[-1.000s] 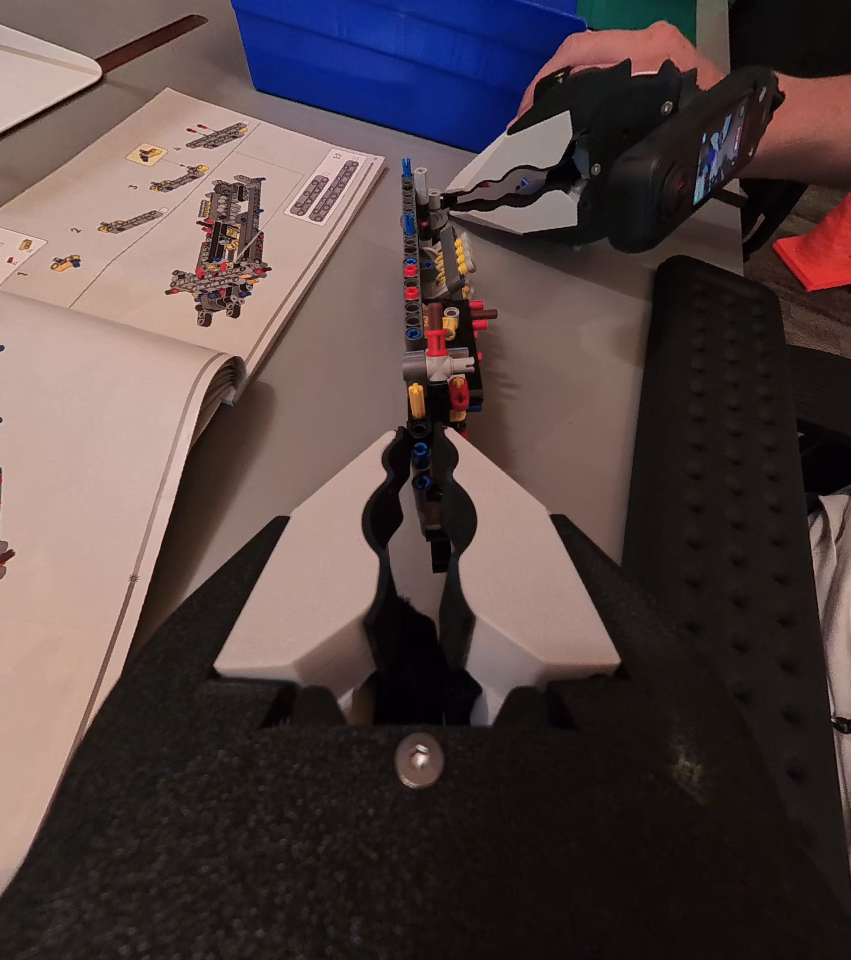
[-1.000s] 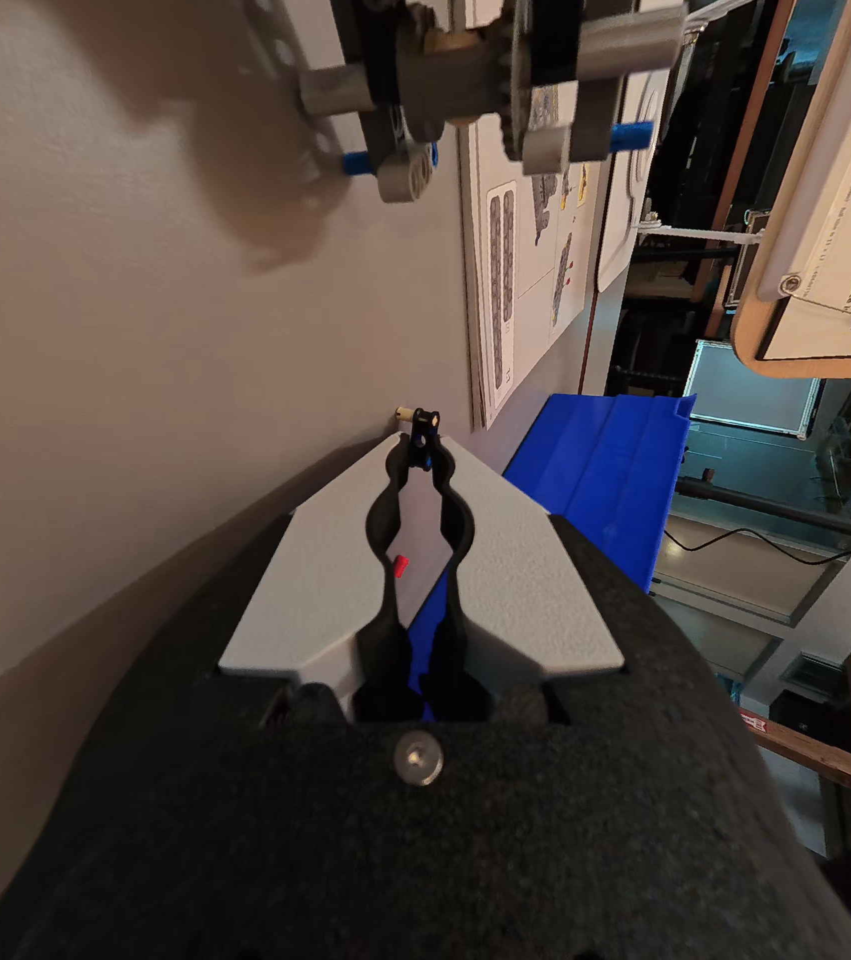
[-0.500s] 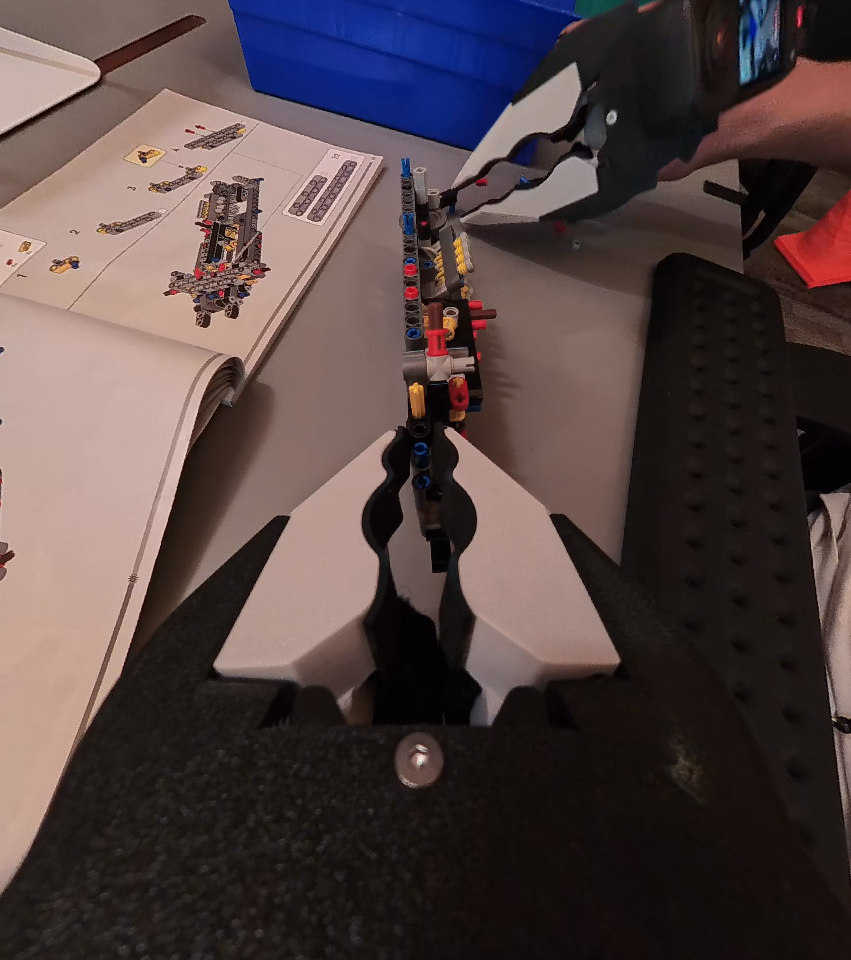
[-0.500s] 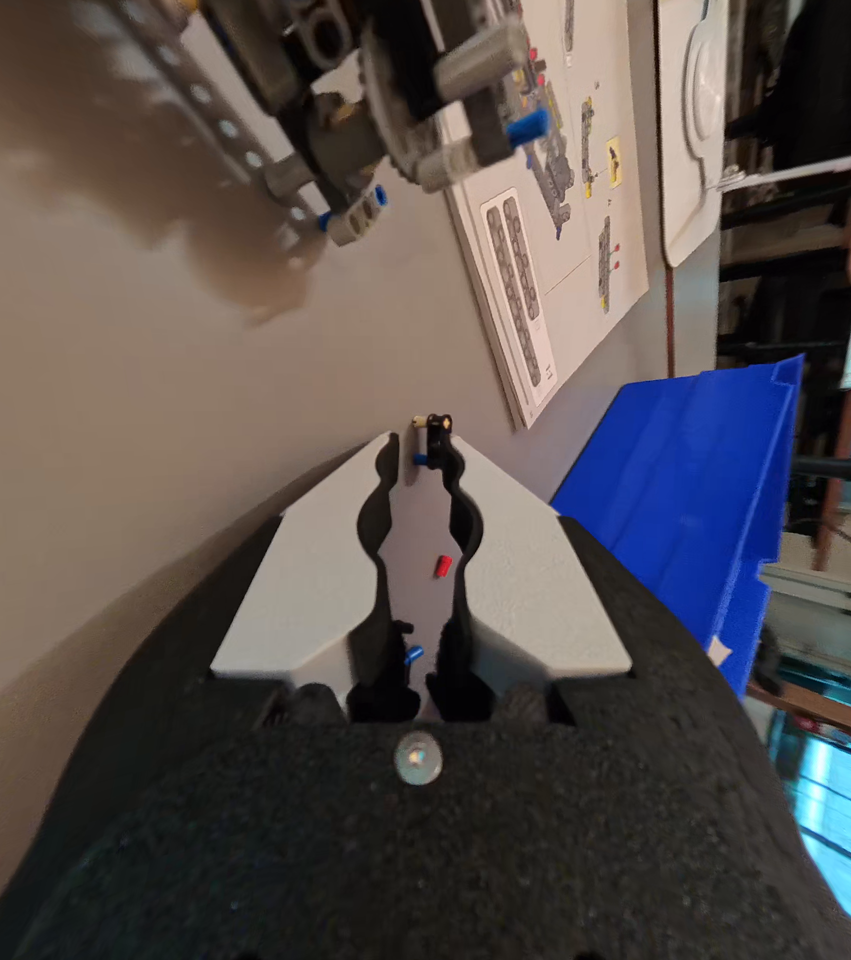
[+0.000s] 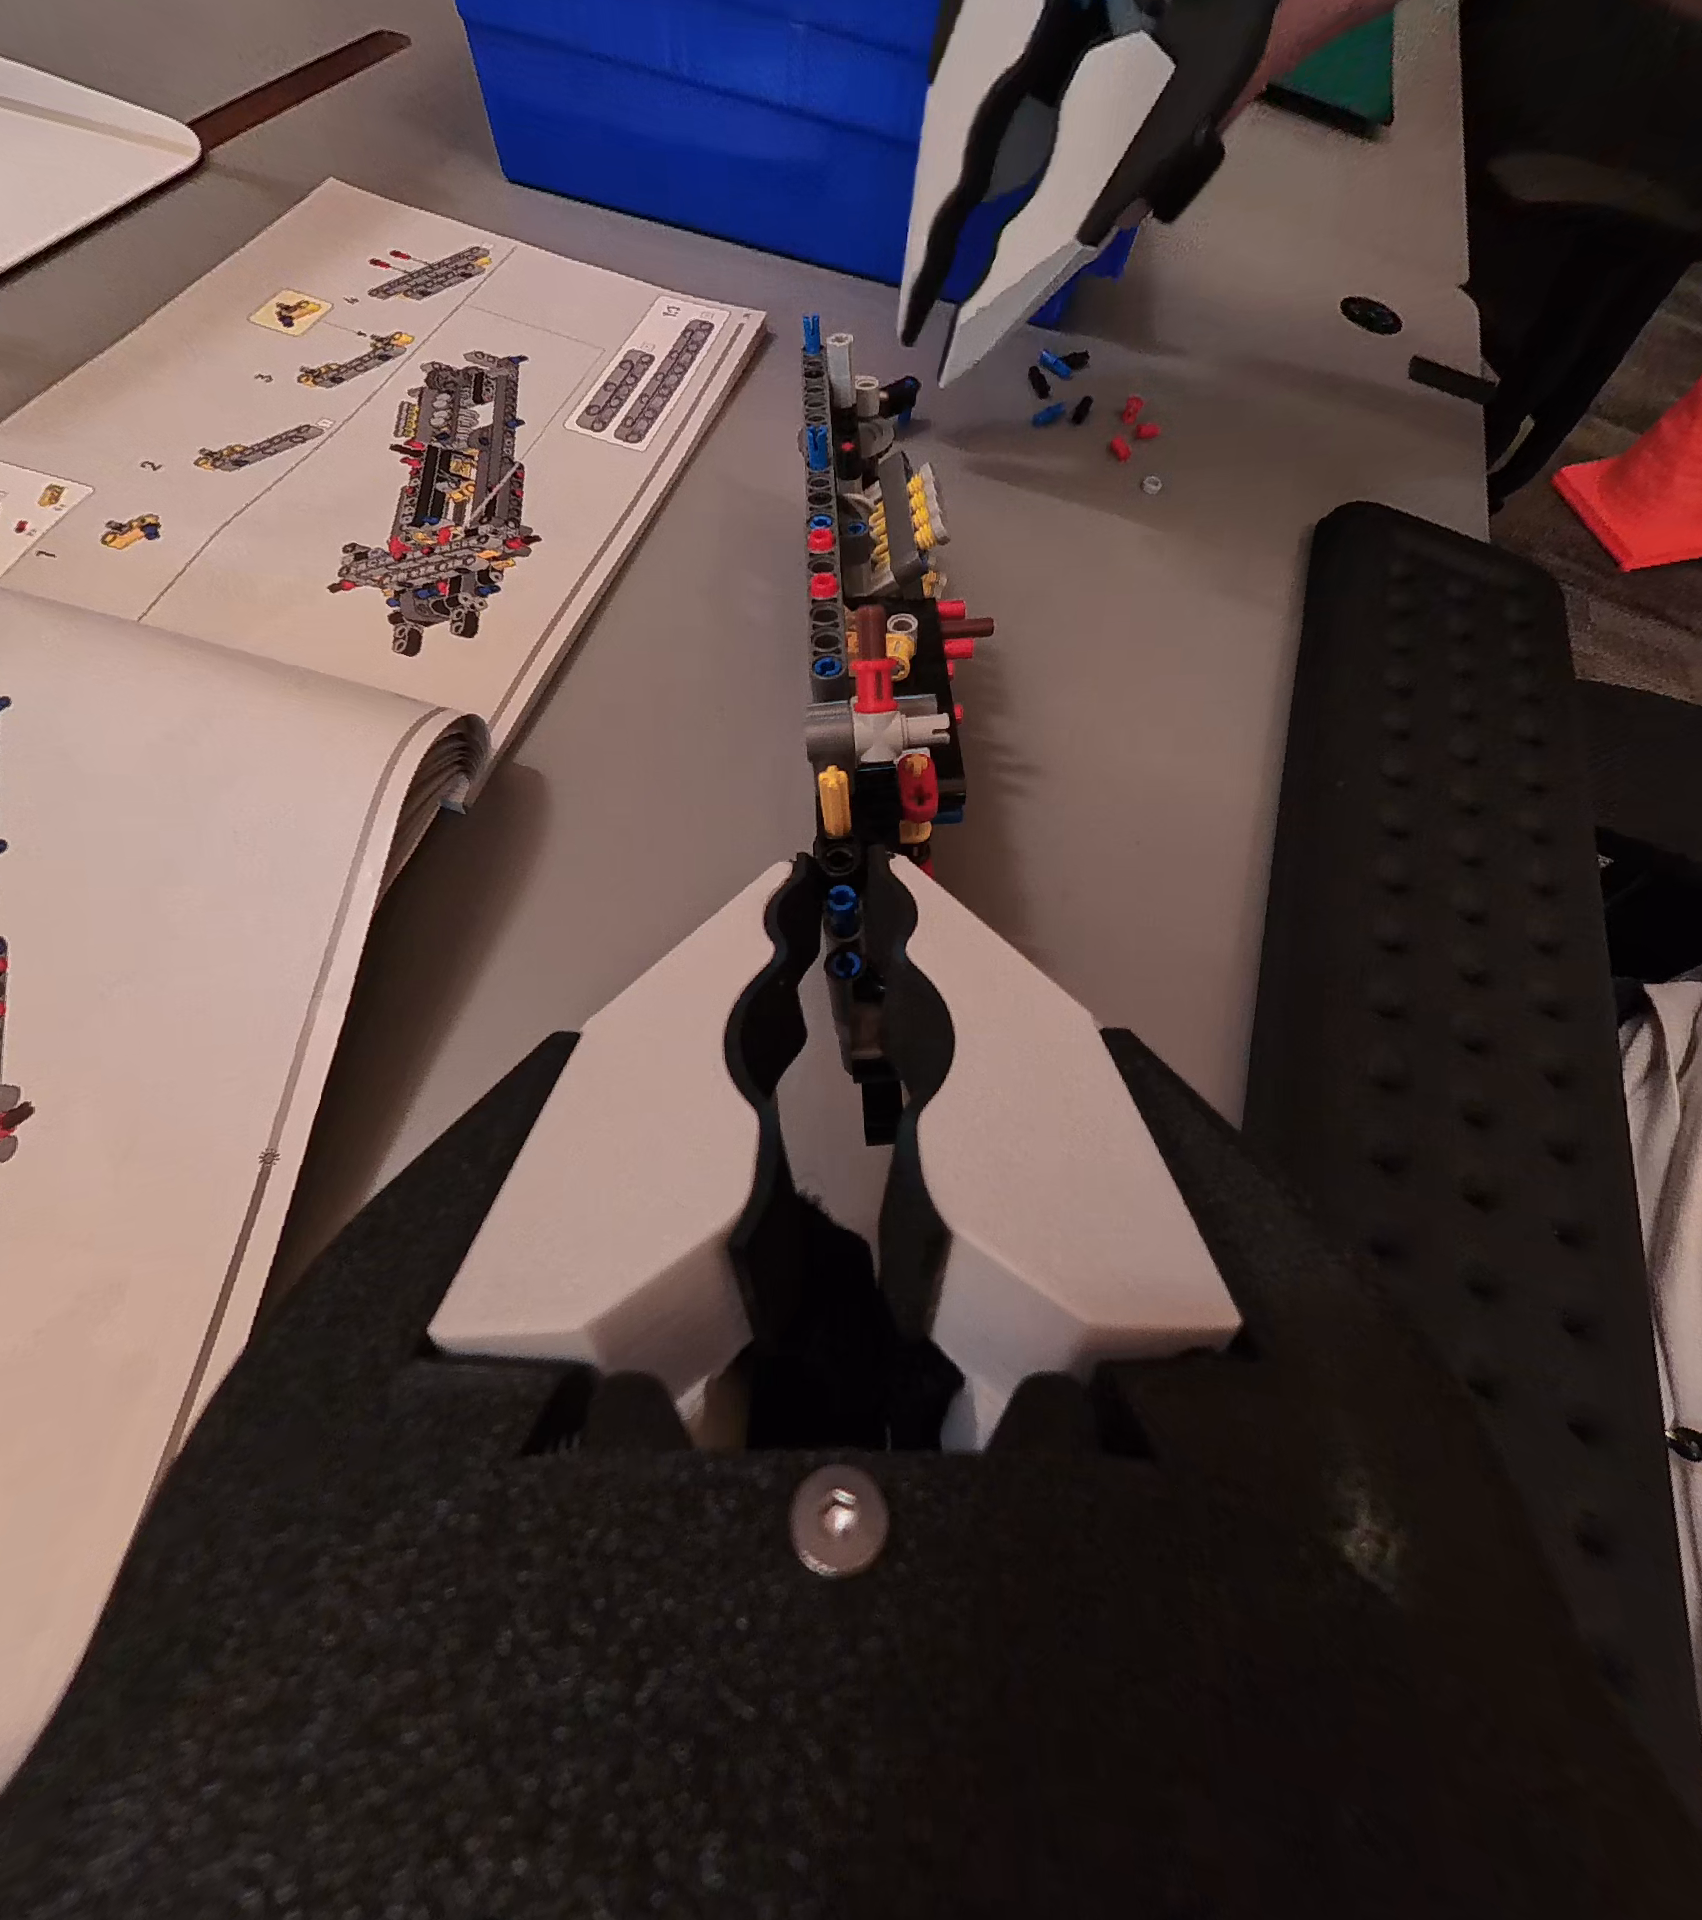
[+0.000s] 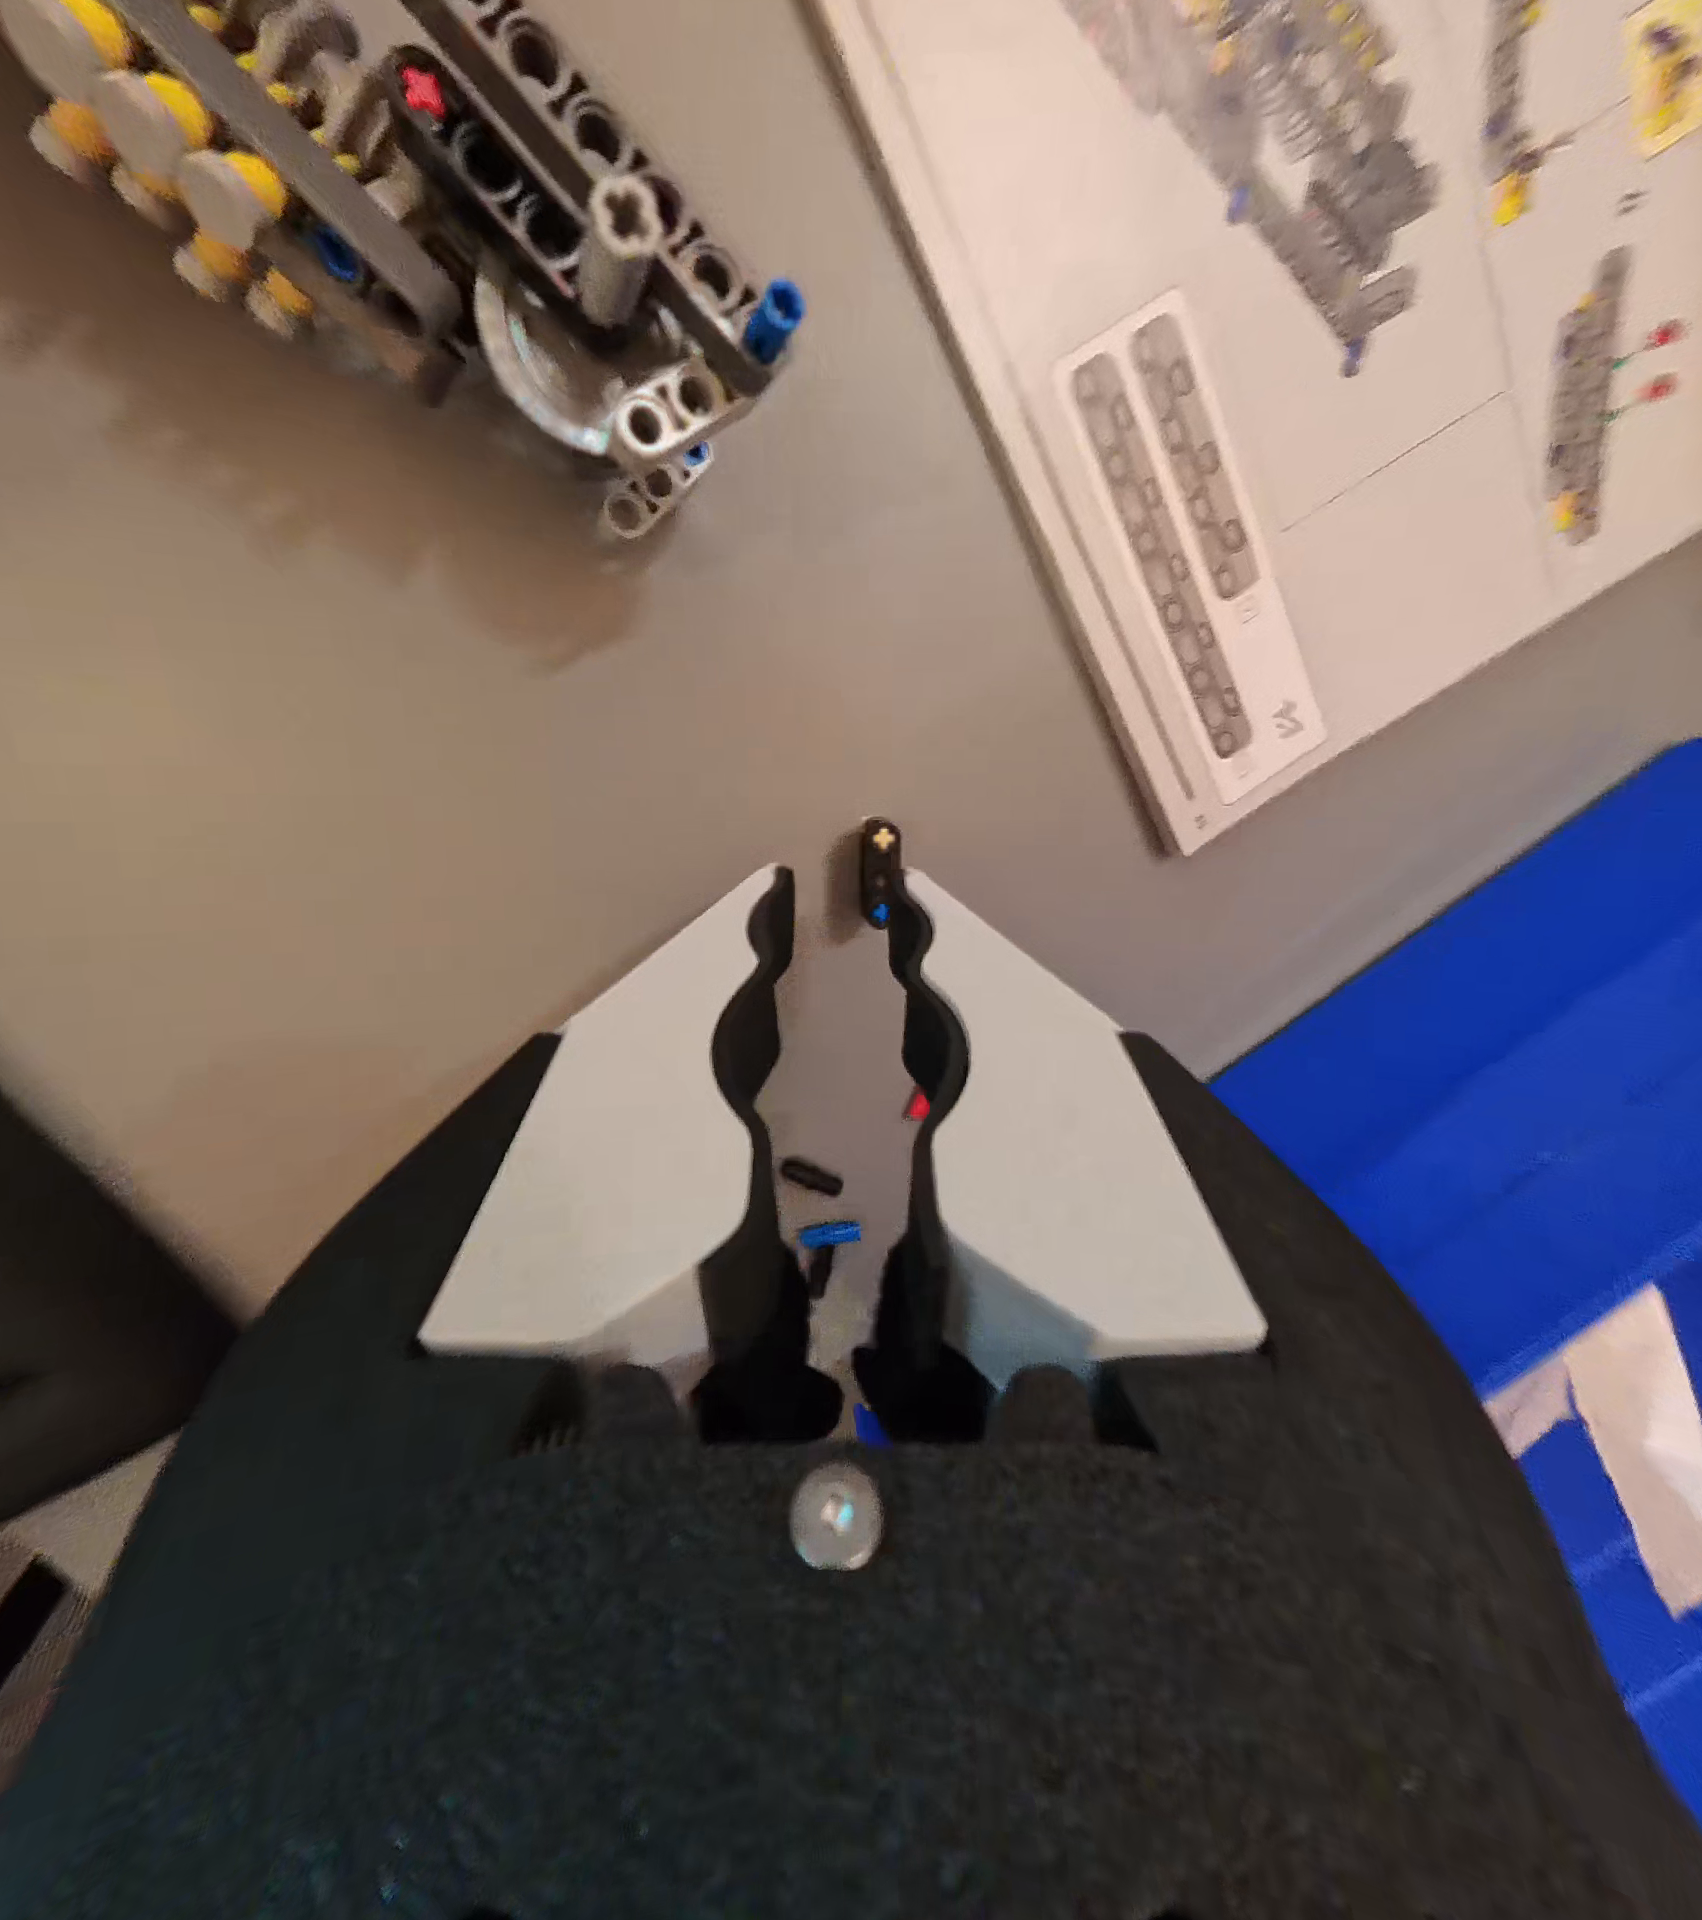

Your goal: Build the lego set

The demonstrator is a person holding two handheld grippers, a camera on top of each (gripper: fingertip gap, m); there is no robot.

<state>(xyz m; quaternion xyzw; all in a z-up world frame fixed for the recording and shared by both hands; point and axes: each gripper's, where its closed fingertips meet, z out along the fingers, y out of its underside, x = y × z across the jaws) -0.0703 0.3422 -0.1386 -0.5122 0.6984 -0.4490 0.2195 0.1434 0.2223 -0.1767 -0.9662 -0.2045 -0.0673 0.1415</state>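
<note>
- Grey surface (image 5: 681, 790) carries everything I can see: the long lego assembly (image 5: 868, 644) stands on edge across its middle, running straight away from my left gripper (image 5: 852, 914).
- On my left gripper the jaws are closed onto the near end of the lego assembly, pinching the black beam with its blue pins between the tips.
- My right gripper (image 6: 842, 883) hangs above the surface near the far end of the lego assembly, tips pointing down, not touching it.
- Its jaws stand slightly apart. A small black connector piece (image 6: 880, 871) with a tan pin and a blue pin sits against the tip of one finger; I cannot tell whether it is actually gripped.
- Loose blue, black and red pins (image 5: 1086, 400) lie scattered on the surface just beside the assembly's far end, under the right gripper.
- An open instruction booklet (image 5: 327, 468) lies flat to the left of the lego assembly.
- Beyond it, a blue bin (image 5: 722, 135) sits at the back of the surface.
- To the right, a black armrest (image 5: 1429, 935) runs alongside, and an orange cone (image 5: 1699, 447) stands on the floor past it.
</note>
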